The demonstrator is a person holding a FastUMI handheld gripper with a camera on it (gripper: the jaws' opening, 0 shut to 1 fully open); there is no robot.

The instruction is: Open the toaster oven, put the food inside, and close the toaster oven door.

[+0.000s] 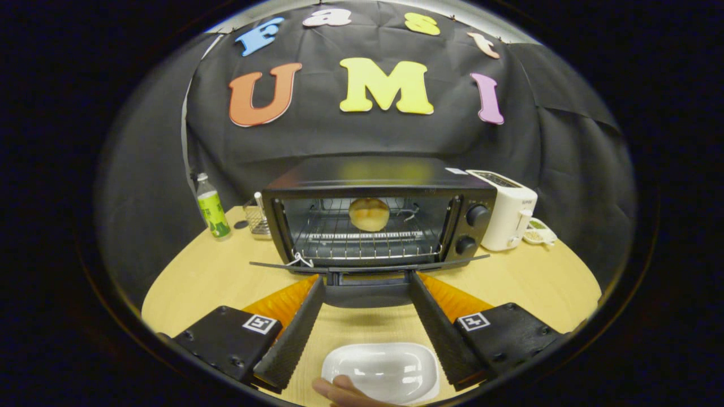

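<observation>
My claw [366, 280] is spread wide and holds nothing, its two fingers reaching toward the front edge of the toaster oven's door [367, 265], which lies folded down flat just ahead of the fingertips. The toaster oven [379, 212] stands on the worktop [203, 277] with its mouth open, and the food, a round bun [369, 213], already sits on the wire rack [367, 240] inside, toward the back. So I judge two of the three steps finished: the oven is open and the bun is in. What remains is to lift the door and swing it closed; my fingertips flank the door's handle [367, 278], though I cannot tell whether they touch it. Below my fingers the white dish [382, 370] lies empty on the worktop, with a fingertip [339, 390] at its near rim. A green bottle [212, 209] stands left of the oven and a white toaster [506, 212] just to its right.
</observation>
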